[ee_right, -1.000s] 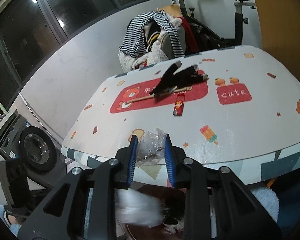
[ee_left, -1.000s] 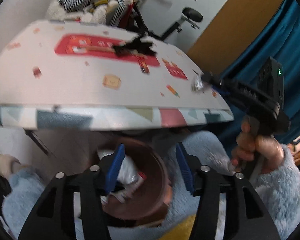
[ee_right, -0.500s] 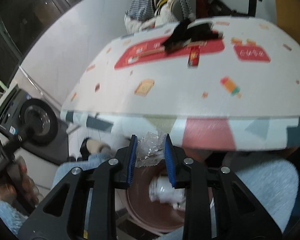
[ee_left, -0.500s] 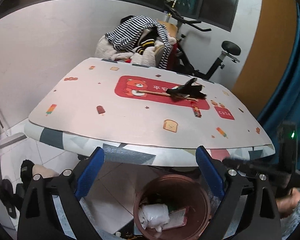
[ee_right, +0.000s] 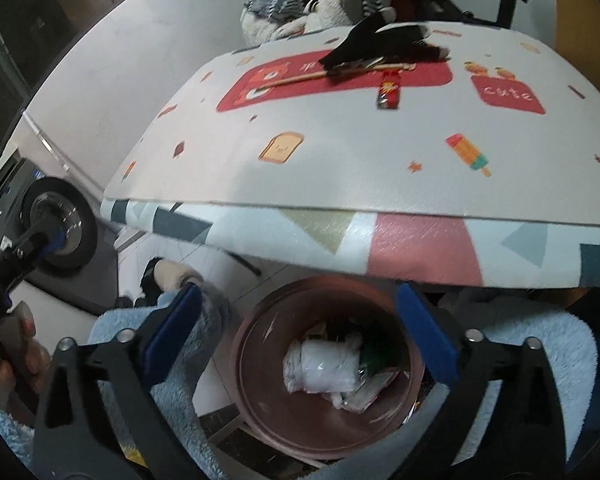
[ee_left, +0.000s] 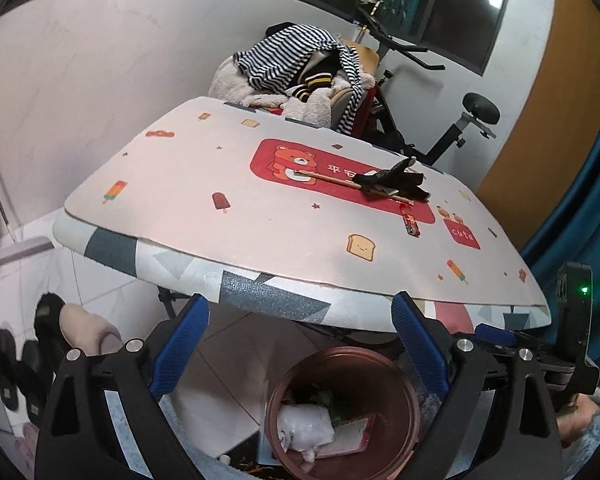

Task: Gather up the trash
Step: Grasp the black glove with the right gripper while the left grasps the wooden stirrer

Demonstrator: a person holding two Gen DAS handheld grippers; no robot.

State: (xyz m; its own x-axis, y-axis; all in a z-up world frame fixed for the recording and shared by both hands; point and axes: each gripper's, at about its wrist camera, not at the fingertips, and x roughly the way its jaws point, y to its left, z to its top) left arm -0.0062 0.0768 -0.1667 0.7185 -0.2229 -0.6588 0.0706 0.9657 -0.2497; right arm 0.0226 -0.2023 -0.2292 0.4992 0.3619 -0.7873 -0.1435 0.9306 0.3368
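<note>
While I read the left wrist view first, my left gripper (ee_left: 300, 344) sits at the bottom of the frame, jaws spread wide with nothing between the blue pads (ee_left: 182, 344); its jaws have just been opening. Below and between them, lower centre, the brown bin (ee_left: 410, 384) stands on the floor under the table edge. It already holds a crumpled white wad (ee_left: 306, 430) and a flat printed packet (ee_left: 350, 436). On the table (ee_left: 260, 240), upper right of centre, a red wrapper (ee_left: 411, 225) lies just below a black glove (ee_left: 396, 178) and a wooden stick (ee_left: 340, 178). At the right edge I see part of the other gripper's body, with a green light.

Right wrist view: my right gripper (ee_right: 300, 328) fills the bottom, directly over the bin (ee_right: 252, 344), which sits lower centre. Its jaws have just been opening and now stand released, with nothing between the pads; the clear plastic scrap is no longer in them. I judge that it fell in among the white wad (ee_right: 324, 368), though I cannot pick it out. The red wrapper (ee_right: 389, 90) remains on the table, upper centre, just below the glove (ee_right: 380, 50).

Progress, as I judge it: several pieces binned. The wrapper looks like the remaining trash; whether glove and stick count, I cannot tell.
</note>
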